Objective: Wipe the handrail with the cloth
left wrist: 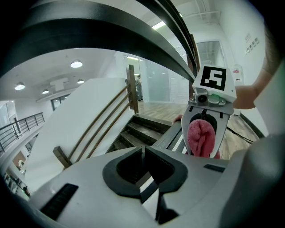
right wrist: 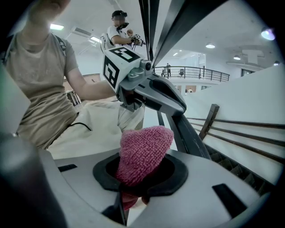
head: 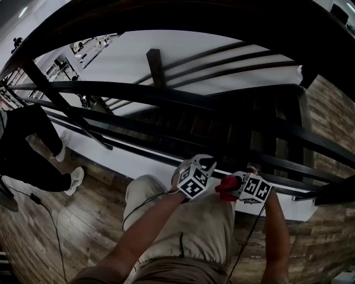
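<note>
At nine o'clock in the head view a bystander in black (head: 25, 150) stands on the wooden floor (head: 44, 227). Toward six o'clock the left hand-held gripper (head: 203, 165) points up at the railing. Its own view shows the jaws pressed almost together, with only a thin slit between them and nothing in it. Just beside it, at four o'clock, the right hand-held gripper (head: 237, 186) pinches the pink cloth (head: 224, 187) — in its own view the bunched cloth stands up out of the closed jaws. The tip of the cloth is near a slanting railing bar (right wrist: 189, 136), though whether they touch cannot be made out. The broad dark handrail (head: 166, 15) arcs across the head view from ten to two o'clock, and the cloth is not on it. Beyond the bars, at one o'clock, lies a dark staircase (head: 238, 125).
</note>
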Demonstrator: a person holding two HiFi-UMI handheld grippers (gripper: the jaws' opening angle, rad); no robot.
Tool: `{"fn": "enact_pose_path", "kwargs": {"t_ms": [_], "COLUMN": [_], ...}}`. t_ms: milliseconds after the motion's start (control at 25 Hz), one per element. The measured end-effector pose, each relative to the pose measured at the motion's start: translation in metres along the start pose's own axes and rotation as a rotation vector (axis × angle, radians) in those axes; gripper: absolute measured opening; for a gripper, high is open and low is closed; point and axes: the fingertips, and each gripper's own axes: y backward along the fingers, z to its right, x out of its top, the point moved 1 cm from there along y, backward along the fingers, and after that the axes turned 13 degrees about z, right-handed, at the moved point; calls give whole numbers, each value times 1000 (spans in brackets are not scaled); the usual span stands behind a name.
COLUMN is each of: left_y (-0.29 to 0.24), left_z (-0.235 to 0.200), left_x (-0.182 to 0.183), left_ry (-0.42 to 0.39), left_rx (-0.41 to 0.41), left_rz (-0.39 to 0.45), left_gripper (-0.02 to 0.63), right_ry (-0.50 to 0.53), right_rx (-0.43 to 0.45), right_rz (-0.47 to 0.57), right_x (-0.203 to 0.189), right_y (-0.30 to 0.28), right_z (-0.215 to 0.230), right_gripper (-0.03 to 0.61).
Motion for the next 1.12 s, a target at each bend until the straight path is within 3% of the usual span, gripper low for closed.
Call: {"fn": "enact_pose_path", "kwargs": {"t_ms": [960,1120], "left_y": [10,42], "left_z": [-7,2], "left_x": [-4,13], "left_ry": [6,-68], "left_rx": [-23,-77], "left_rz": [-4,38], "left_gripper": [32,33], "right_ry": [35,44], "right_rx": [-14,-15], "right_rz": [-20,-17], "right_x": [-3,-2], "right_y": [-8,-9], "right_z": [-1,0], "right_gripper": [100,100]}}
